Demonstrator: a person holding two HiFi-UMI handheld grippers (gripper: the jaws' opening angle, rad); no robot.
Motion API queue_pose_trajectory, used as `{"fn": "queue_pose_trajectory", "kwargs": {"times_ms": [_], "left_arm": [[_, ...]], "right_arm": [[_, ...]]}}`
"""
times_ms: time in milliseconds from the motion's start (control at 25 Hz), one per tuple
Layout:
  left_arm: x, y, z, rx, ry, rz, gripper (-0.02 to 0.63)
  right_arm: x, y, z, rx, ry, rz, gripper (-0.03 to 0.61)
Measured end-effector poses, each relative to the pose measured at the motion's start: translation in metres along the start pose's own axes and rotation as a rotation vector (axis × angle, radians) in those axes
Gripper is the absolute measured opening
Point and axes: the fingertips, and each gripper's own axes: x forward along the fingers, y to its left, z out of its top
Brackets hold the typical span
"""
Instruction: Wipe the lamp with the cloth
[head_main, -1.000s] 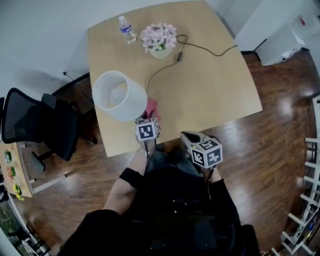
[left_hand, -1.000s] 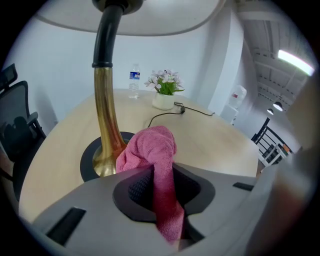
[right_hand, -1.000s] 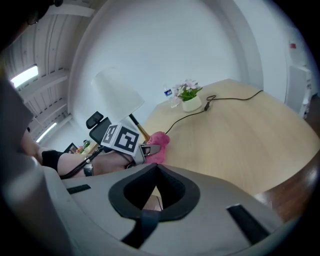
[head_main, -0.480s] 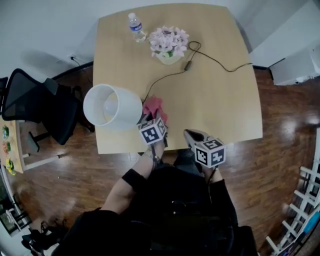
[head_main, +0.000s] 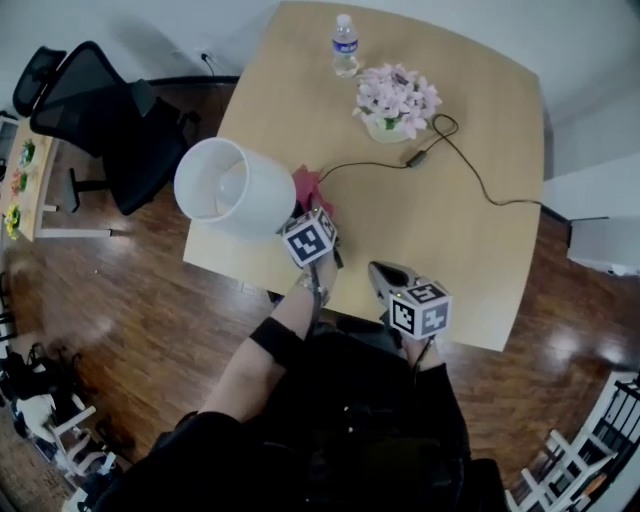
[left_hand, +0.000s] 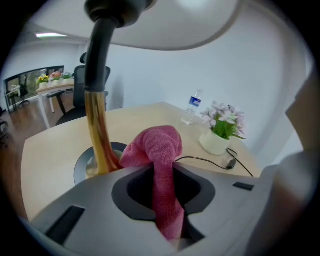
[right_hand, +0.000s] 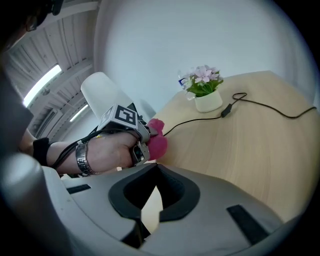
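- The left gripper (left_hand: 167, 205) is seen clamped on the pink cloth (left_hand: 157, 147), which is pinched between the jaws with its folded end standing out in front.
- Compared with a second ago, this gripper has been rolled, as its marker cube shows a turned face, and it has been carried a little along the side of the lamp (head_main: 235, 190). The grip on the cloth is unchanged.
- The lamp is found at the near left corner of the tabletop (head_main: 450, 260), as before. The cloth's end is now held just beside the brass stem (left_hand: 97, 125), under the shade; actual contact cannot be confirmed.
- This is judged to be a wiping stroke under way or about to begin on the stem, with most of the lamp still to be covered.
- The right gripper (right_hand: 149, 210) is held at the near edge, its jaws narrowly apart with nothing between them.
- A flower pot (head_main: 385, 128) near the far edge is filled with pink flowers (head_main: 397, 92).
- A capped bottle (head_main: 345, 45) stands at the far edge; its fill level cannot be made out.
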Motion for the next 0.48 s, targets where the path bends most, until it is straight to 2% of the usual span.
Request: {"fn": "queue_pose_trajectory", "kwargs": {"times_ms": [120,200,280,480], "left_arm": [[0.005,0.013,-0.007,-0.077,0.036,0.039,0.087],[0.003,0.018,-0.015,-0.095,0.050,0.042,0.087],[-0.001,0.020,-0.024,-0.069,0.059,0.026,0.087],[-0.017,0.028,-0.038,0.072,0.087,-0.037,0.086]], "right_arm": [[0.004,0.003,0.007,-0.021,0.015,0.035,0.006],[0.004,0.001,0.011,-0.032,0.019,0.039,0.006],[0.003,-0.004,0.012,-0.037,0.018,0.039,0.006],[0.002,-0.006,0.019,-0.033,0.001,0.034,0.006]]}}
